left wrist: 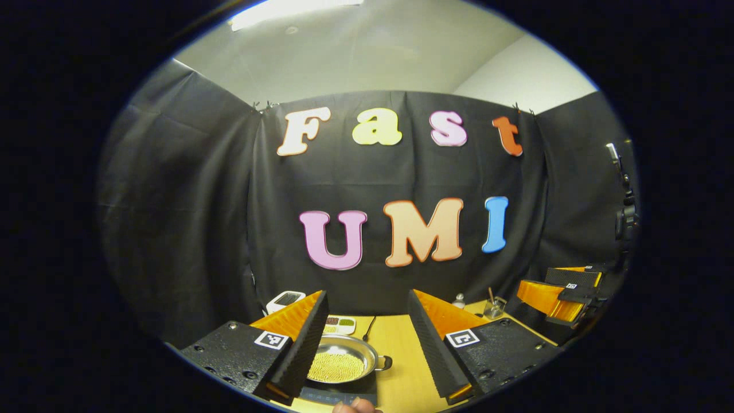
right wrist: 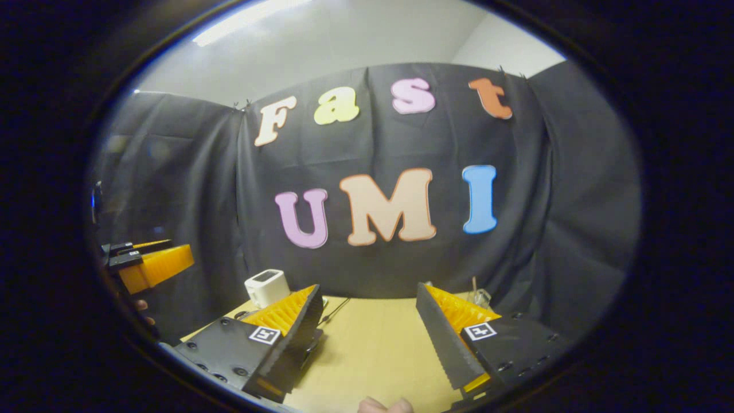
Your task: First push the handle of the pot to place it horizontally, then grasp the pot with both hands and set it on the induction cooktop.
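In the left gripper view a shiny metal pot (left wrist: 344,361) holding pale yellow grains stands low between my fingers. Its short side handle (left wrist: 385,362) points right. The pot rests on a dark flat slab, the induction cooktop (left wrist: 344,397), and its left rim is hidden behind my left finger. My left gripper (left wrist: 367,293) is open above and in front of the pot, touching nothing. The right gripper (left wrist: 565,298) hovers far off to the right. In the right gripper view my right gripper (right wrist: 369,287) is open over bare wooden table (right wrist: 373,344), with the left gripper (right wrist: 152,264) at the far left.
Behind the pot lie a small divided dish (left wrist: 339,326) and a white device (left wrist: 285,299). A little bottle (left wrist: 459,299) and a glass jar (left wrist: 494,307) stand at the back right. A thin black cable (right wrist: 335,310) crosses the table. The white device (right wrist: 266,287) sits at the back left.
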The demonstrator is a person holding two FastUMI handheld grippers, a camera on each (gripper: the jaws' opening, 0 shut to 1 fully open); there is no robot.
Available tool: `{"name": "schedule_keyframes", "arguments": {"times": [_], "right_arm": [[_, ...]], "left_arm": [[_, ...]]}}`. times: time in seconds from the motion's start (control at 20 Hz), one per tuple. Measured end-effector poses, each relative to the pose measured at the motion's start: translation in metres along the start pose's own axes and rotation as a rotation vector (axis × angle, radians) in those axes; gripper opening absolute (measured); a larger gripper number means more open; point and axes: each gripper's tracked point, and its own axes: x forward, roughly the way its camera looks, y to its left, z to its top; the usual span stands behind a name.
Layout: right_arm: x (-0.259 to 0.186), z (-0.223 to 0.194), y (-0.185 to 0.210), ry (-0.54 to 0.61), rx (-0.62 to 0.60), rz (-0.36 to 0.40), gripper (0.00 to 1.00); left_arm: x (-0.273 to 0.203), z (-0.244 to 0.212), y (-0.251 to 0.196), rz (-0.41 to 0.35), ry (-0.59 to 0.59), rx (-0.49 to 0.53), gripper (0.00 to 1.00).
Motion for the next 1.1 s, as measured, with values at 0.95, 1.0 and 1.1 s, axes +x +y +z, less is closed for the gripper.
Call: {"name": "schedule_keyframes", "arguments": {"times": [0.95,1.0,1.1], "right_arm": [[-0.099,0.041,-0.002,-0.096,-0.023,-0.077,1.0],[-0.101,0.045,-0.001,-0.113,-0.018,-0.073,1.0],[-0.103,0.046,-0.001,-0.124,-0.008,-0.072,0.93]], "left_arm": [[-0.061,0.009,-0.028,-0.109,-0.03,-0.02,0.84],[-0.063,0.011,-0.03,-0.11,-0.038,-0.025,0.84],[-0.068,0.011,-0.031,-0.111,-0.043,-0.032,0.84]]}}
